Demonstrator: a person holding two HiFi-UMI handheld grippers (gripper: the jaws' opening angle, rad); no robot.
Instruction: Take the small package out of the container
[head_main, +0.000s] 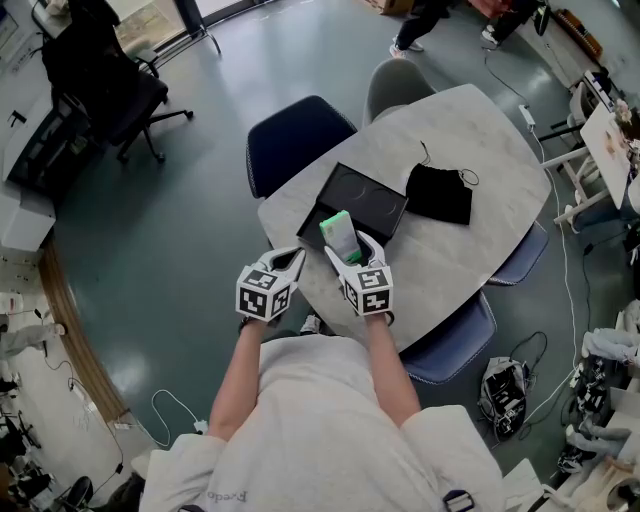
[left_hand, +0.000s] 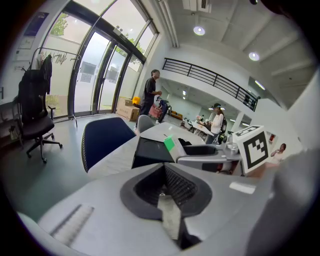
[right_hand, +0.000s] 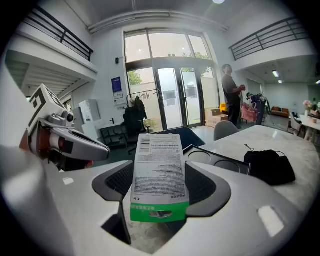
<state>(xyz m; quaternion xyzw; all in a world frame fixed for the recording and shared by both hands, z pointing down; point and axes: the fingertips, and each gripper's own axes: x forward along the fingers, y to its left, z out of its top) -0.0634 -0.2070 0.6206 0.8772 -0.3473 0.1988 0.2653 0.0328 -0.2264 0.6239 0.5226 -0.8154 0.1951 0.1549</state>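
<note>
Head camera high, claw cameras low.
One looks steeply down; both others skim the desk (head_main: 470, 140), sharing the container (head_main: 350, 195).

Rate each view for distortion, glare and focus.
Head view: strong fisheye bend, even light, table sharp. Left gripper view: dark rounded corners, glass doors bright, though the trees outside still show. Right gripper view: small package in focus, its fine print too small to read; windows bright, no glare on the package.

Pale grey sweatshirt (head_main: 320, 420), grey left tongs (head_main: 297, 258), right tongs (head_main: 348, 246), black-and-white marker cubes (head_main: 265, 292).
</note>
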